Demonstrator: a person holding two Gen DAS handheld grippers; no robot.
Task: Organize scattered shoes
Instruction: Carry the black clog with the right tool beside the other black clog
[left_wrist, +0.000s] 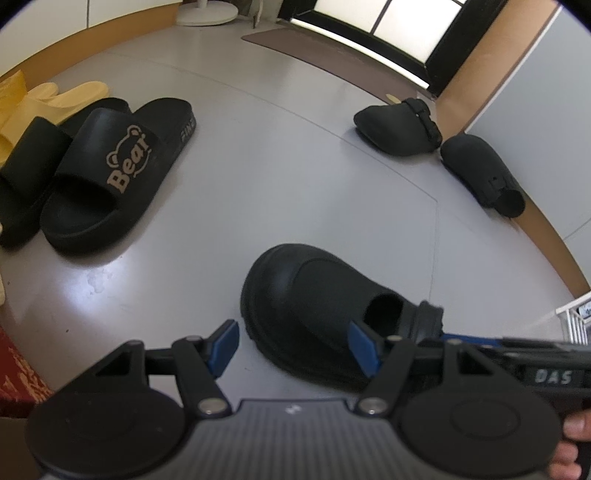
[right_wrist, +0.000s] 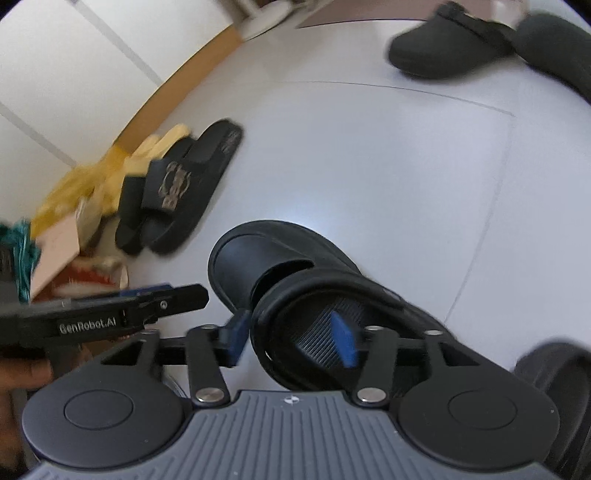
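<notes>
One black clog stands on the pale floor right in front of both tools, its rounded toe pointing away from them. The left tool hangs over the floor with its blue pads wide apart; the clog lies a little to the right of its middle, so the right pad is in front of the heel opening and the left pad is clear of the shoe, over bare floor. Nothing is gripped by it.

In the right wrist view the right tool stands at the heel of the same clog. Its jaws are about half open: the left pad is just outside the heel rim, and the right pad is over the ribbed insole inside the opening. The pads do not press on the rim, so the shoe rests free on the floor. This view is blurred, so whether a pad touches the rim I cannot tell.

To the left, a pair of black slides with the word "Bear" lies side by side, next to yellow slippers by the wall. Far to the right, two more black clogs lie near a white panel, well apart from the tools.
</notes>
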